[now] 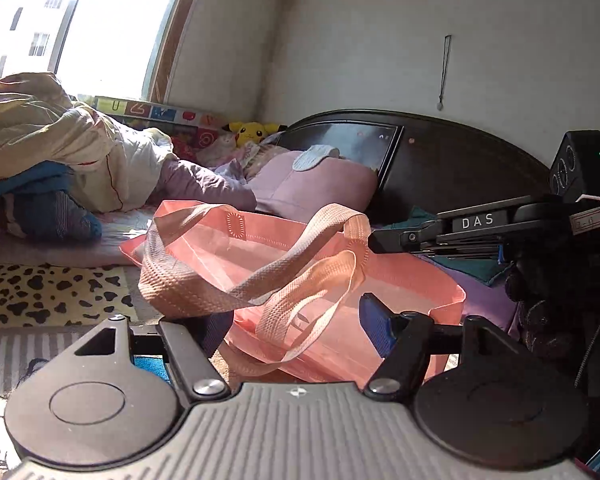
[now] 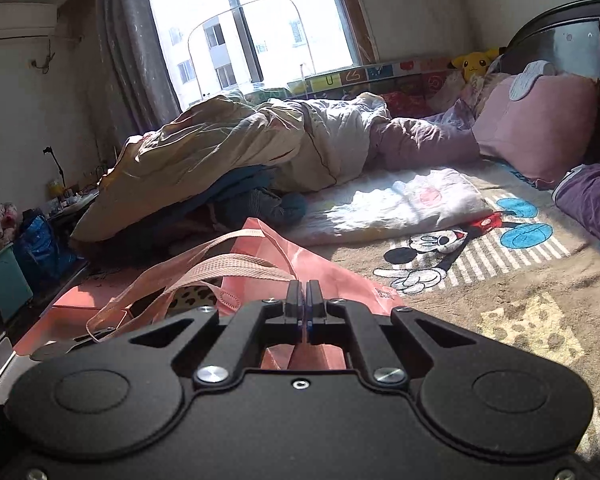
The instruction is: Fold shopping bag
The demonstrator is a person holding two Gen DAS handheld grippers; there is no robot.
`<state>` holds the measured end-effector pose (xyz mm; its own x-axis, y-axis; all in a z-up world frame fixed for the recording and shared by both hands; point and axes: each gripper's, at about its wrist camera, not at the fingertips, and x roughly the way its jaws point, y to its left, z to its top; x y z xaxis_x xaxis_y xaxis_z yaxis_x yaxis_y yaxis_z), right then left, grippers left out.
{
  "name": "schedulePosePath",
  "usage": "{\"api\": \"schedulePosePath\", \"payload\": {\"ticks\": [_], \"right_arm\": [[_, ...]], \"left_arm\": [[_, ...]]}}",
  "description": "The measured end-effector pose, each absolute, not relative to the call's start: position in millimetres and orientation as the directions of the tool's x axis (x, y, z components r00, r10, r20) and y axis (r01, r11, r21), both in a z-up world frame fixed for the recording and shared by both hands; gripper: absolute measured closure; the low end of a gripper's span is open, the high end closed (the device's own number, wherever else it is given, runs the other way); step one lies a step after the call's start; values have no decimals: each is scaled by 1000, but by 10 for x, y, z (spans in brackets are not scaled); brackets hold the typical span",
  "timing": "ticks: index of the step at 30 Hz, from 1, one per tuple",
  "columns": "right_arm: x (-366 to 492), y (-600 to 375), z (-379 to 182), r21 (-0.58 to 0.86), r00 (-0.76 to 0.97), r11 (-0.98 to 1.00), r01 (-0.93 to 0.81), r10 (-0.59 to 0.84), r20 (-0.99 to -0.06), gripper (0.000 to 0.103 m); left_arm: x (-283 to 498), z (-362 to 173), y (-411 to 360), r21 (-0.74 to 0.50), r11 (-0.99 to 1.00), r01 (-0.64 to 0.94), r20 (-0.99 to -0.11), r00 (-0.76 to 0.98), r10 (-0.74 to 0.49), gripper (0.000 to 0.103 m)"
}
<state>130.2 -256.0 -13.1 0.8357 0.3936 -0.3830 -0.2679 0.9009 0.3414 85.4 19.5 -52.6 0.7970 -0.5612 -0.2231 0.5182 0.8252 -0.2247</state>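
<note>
My left tongs [image 1: 296,324] stand wide apart, and the pink shopping bag [image 1: 400,280] lies between and just in front of the two fingers. The blue pad of the right finger [image 1: 374,326] is beside the bag's wall, but I cannot tell if it touches. The left finger is mostly hidden behind one of the bag's woven handles [image 1: 188,284], which hangs down in a loop over it. The second handle falls across the front of the bag toward the camera. The bag stands half open on the bed, its mouth turned up, with the sun shining through the thin cloth.

My right tongs [image 2: 305,304] are pressed narrow together and they pinch an edge of the shopping bag [image 2: 340,280], which rises in a fold just at the fingertips. In the left wrist view these right tongs [image 1: 374,242] reach in from the side to the upper rim of the bag.

The bag rests on a blanket with a cartoon mouse print [image 2: 428,256]. Behind it lies a heap of crumpled quilts [image 2: 228,148], and a pink pillow [image 2: 540,124] leans at the dark headboard [image 1: 460,160]. A yellow plush toy [image 2: 474,63] sits in the corner under the window [image 2: 256,24].
</note>
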Motion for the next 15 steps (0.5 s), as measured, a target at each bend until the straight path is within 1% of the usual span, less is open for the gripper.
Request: {"api": "schedulePosePath", "payload": {"ticks": [1,5,6,7,8,11,12,14,15], "right_arm": [[1316,-2586,-122,367,833,891,-268,406,-376,102],[1370,-2659,-71,464,818,840,-280,462,-343,102],[1378,-2661,-52,485,813,826,-286,477,-333,102],[1385,-2653,-29,506,808,811,-294,494,-321,102],[1390,-2647,-17,518,805,802,-298,503,-314,102],[1405,-2630,4,539,801,786,-303,517,-303,102],[1409,-2624,11,546,799,780,-305,522,-299,102],[1354,-2644,-39,555,799,776,-300,522,-298,102],[1320,-2689,-85,559,803,778,-287,514,-302,102]], "left_arm": [[765,-523,305,-248,819,518,-186,804,-565,34],[593,-628,750,-361,811,461,-60,856,-514,35],[589,-650,827,-381,813,440,-51,868,-493,38],[653,-665,847,-388,829,403,-79,881,-466,42],[710,-694,861,-396,839,373,-103,890,-444,50],[871,-849,840,-433,842,322,-153,895,-420,62],[903,-884,810,-430,845,318,-165,892,-420,68],[958,-922,735,-431,844,318,-181,886,-426,68],[977,-924,703,-440,834,332,-167,882,-440,69]]}}
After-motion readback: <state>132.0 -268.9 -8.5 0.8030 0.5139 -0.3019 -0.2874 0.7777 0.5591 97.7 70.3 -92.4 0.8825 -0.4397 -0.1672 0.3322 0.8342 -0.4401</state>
